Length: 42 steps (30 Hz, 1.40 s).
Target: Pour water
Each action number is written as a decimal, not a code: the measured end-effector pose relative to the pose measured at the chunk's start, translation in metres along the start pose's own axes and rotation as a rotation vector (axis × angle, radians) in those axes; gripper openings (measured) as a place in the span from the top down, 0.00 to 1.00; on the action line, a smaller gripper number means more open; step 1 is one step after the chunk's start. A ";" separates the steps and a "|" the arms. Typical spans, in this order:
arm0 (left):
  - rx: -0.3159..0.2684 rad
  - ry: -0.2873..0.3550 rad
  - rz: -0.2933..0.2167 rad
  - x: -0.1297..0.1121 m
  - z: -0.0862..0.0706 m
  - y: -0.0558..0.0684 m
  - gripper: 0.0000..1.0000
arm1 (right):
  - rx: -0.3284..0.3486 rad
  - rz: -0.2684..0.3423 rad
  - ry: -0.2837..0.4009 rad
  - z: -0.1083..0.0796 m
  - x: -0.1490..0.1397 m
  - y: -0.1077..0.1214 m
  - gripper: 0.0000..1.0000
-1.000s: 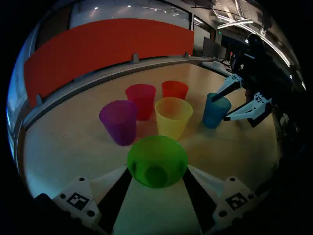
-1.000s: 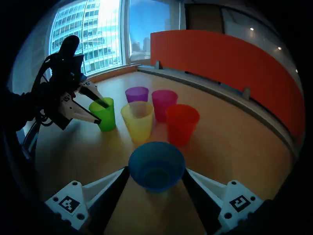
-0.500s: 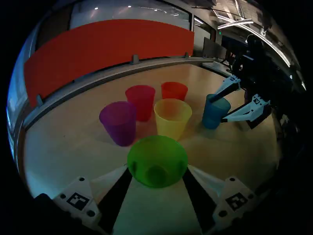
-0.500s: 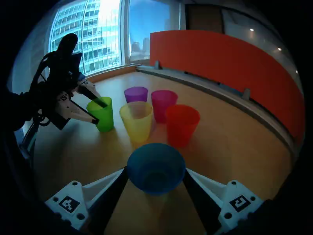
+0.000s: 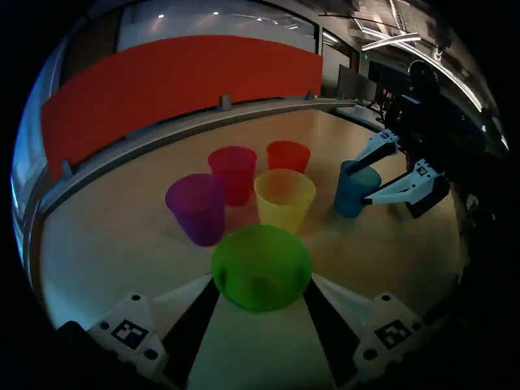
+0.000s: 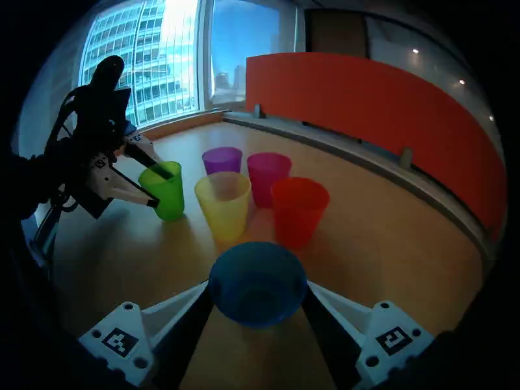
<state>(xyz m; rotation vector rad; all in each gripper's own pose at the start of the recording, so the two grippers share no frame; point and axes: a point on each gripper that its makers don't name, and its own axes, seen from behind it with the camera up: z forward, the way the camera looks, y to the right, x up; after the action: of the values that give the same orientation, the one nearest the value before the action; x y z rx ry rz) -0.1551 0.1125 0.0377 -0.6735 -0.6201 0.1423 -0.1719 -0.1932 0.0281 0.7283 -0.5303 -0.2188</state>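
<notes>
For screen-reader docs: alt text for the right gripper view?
The right gripper holds a blue cup between its fingers, up close. Beyond, on a wooden table, stand a yellow cup, red cup, magenta cup and purple cup; at left, the left gripper holds a green cup.

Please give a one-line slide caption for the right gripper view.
Right gripper holding a blue plastic cup; beyond, four coloured cups and the left gripper holding a green plastic cup.
</notes>
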 end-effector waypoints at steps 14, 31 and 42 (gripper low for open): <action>0.015 0.073 -0.005 0.023 -0.020 0.010 0.16 | -0.017 -0.012 0.055 -0.029 0.018 -0.005 0.09; 0.037 0.226 0.009 0.065 -0.064 0.027 0.16 | -0.048 0.003 0.185 -0.081 0.061 -0.017 0.09; 0.048 0.323 0.017 0.095 -0.089 0.036 0.16 | -0.055 0.010 0.273 -0.105 0.083 -0.022 0.09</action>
<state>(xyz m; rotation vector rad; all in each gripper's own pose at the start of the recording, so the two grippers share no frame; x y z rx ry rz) -0.0236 0.1225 0.0073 -0.6387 -0.2999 0.0621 -0.0461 -0.1798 -0.0206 0.6889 -0.2668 -0.1215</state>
